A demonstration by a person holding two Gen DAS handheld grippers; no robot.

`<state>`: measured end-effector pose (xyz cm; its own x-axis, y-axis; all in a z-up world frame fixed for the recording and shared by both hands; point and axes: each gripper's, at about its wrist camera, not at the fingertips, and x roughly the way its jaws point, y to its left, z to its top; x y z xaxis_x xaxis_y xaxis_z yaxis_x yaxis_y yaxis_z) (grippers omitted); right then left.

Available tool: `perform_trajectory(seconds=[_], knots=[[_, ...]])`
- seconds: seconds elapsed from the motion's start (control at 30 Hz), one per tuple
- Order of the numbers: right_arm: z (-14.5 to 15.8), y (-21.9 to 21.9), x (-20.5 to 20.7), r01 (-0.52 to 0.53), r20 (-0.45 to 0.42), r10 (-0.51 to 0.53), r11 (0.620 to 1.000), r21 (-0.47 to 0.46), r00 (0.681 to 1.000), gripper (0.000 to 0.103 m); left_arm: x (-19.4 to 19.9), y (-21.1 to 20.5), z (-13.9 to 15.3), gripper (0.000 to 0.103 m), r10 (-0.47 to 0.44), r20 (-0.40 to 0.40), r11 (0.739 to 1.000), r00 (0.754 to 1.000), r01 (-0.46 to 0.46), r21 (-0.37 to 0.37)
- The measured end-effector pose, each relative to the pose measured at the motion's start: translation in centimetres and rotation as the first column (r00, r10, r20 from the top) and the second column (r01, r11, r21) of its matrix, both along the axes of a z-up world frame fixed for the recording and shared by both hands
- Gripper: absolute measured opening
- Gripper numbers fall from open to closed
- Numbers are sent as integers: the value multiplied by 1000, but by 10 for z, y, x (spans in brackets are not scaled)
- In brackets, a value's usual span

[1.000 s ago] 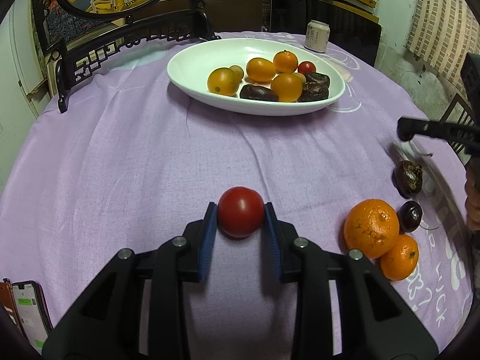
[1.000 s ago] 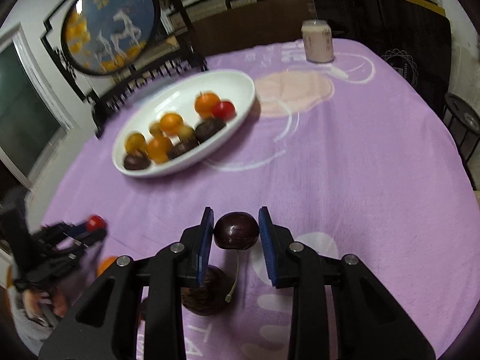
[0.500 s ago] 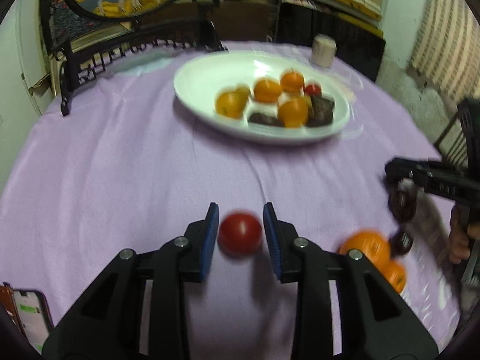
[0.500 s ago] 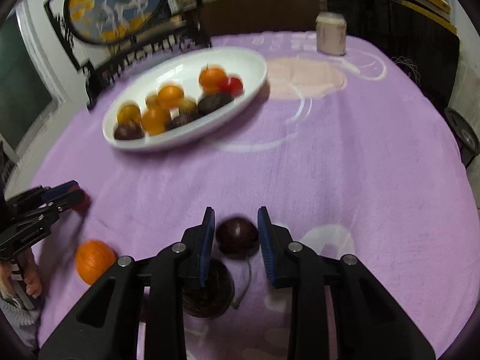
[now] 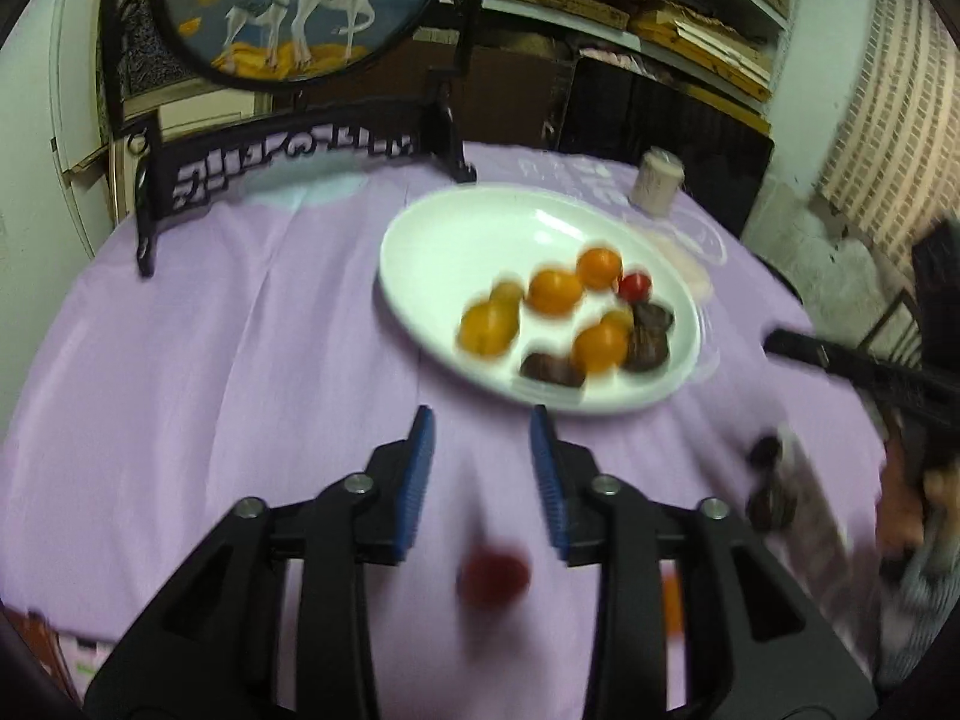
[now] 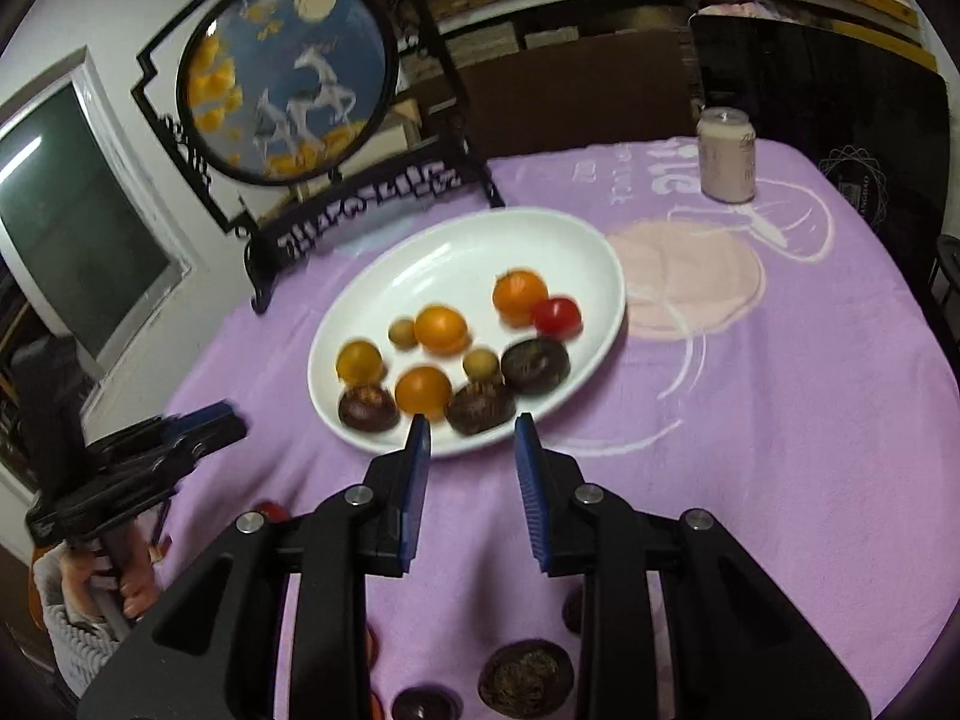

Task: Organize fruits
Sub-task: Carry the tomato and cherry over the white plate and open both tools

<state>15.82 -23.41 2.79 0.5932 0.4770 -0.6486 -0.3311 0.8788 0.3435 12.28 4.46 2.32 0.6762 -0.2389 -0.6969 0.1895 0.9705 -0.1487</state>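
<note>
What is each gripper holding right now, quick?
Left gripper: jaws opening, nothing between them; the red tomato is outside them.
Right gripper: jaws apart, empty.

Lived-in home, dining or storage corner: tabletop under a printed lilac cloth [image 6: 780,420], a white fruit dish [image 6: 576,252], an ornamental round deer screen [image 6: 288,84] on a carved black stand, wall shelves [image 5: 690,18] stacked with boards, white-tiled wall [image 5: 888,138].
</note>
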Motion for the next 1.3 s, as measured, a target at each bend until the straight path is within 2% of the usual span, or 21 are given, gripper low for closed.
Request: perform_trajectory(seconds=[0.03,0.13,0.27,0.37,0.47,0.67,0.93,1.1,1.3], knots=[[-1,-1,1,2,-8,-2,1000,10,1000,29,-7,0,-4,49,-6,-2,1000,1000,6,8],[-1,-6,-1,11,-9,-11,1000,17,1000,29,-25,-8,-18,49,-42,-15,997,999,42,58],[-2,-17,-11,19,-16,-19,999,33,1000,29,-23,-23,-35,49,-61,-42,990,997,66,126],[-9,-28,-21,32,-31,-31,999,32,999,29,-20,-24,-46,48,-65,-82,990,994,75,120],[-22,-38,-30,47,-59,-46,999,20,997,29,-19,-26,-53,42,-69,-103,989,992,82,124],[-47,-51,-37,74,-127,-74,997,-5,989,29,-21,-26,-53,31,-66,-88,989,994,77,127],[-66,-41,-30,55,-179,-63,997,-53,982,31,-20,-27,-54,31,-69,-89,989,994,80,128],[-64,-35,-35,48,-136,-60,995,-85,989,29,-20,-29,-55,31,-69,-86,987,994,81,141],[-42,-31,-49,89,14,-88,986,-142,996,29,-21,-27,-45,31,-63,-55,990,997,69,124]])
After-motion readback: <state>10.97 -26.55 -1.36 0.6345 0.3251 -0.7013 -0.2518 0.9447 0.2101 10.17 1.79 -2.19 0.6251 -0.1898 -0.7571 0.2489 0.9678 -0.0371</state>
